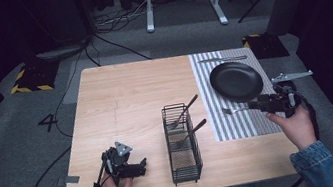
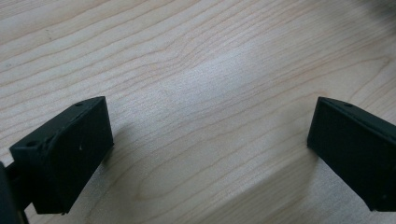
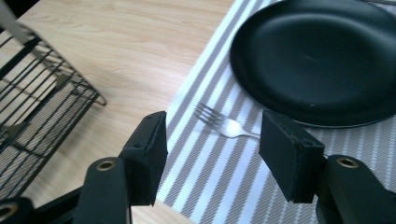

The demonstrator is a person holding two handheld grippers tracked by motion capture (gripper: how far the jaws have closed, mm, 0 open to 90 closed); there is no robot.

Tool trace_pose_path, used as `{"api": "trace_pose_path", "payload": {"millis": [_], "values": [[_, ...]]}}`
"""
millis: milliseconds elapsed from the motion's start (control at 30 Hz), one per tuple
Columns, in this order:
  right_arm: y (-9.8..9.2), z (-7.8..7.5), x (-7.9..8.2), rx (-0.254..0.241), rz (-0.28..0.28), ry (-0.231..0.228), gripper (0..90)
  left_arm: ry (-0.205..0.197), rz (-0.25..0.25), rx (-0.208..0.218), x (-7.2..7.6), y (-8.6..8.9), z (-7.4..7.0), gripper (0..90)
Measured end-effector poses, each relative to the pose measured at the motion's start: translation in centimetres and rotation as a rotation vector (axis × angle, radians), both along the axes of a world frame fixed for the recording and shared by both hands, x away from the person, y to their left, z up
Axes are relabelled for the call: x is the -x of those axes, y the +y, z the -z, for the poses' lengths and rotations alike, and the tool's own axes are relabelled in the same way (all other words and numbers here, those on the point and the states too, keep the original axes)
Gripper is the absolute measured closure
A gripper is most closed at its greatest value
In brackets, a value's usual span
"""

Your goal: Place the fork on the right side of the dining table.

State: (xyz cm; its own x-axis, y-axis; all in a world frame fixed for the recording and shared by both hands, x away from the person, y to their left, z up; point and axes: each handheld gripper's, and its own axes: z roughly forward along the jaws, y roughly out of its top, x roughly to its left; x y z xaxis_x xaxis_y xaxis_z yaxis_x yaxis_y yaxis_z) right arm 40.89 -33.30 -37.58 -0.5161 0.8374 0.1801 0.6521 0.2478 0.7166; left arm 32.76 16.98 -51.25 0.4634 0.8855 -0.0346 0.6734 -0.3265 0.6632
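Your right gripper (image 3: 212,154) hangs wide open, empty, over the fork (image 3: 223,124) laid beside the black plate (image 3: 317,56), a table-setting spot; left gripper (image 1: 126,166) rests open, empty.

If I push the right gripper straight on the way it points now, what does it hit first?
Most likely the fork on the striped mat: it lies between the open jaws of the right gripper, just ahead. The black plate sits beyond, to one side. Depth is hard to judge, so the jaws may meet the mat first.
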Motion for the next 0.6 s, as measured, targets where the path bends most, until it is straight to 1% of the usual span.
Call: {"api": "trace_pose_path", "payload": {"millis": [133,233,333,433,567,600], "values": [[0.7,0.1,0.7,-0.002,-0.031,0.000,41.4,0.001,0.001,-0.001,0.0,0.0,0.0,0.3],[1.2,0.5,1.2,-0.014,-0.055,-0.002,40.1,0.001,0.001,-0.002,0.0,0.0,0.0,0.3],[1.5,0.8,1.5,-0.019,-0.068,-0.005,39.3,0.001,0.001,-0.002,0.0,0.0,0.0,0.3],[2.0,1.3,2.0,-0.028,-0.091,-0.007,38.4,0.000,0.001,-0.002,0.0,0.0,0.0,0.3],[2.5,2.0,2.5,-0.026,-0.112,-0.011,37.7,0.000,0.001,-0.002,0.0,0.0,0.0,0.3],[2.7,2.4,2.8,-0.035,-0.121,-0.009,37.2,0.000,-0.001,0.000,0.0,0.0,0.0,0.3]]}}
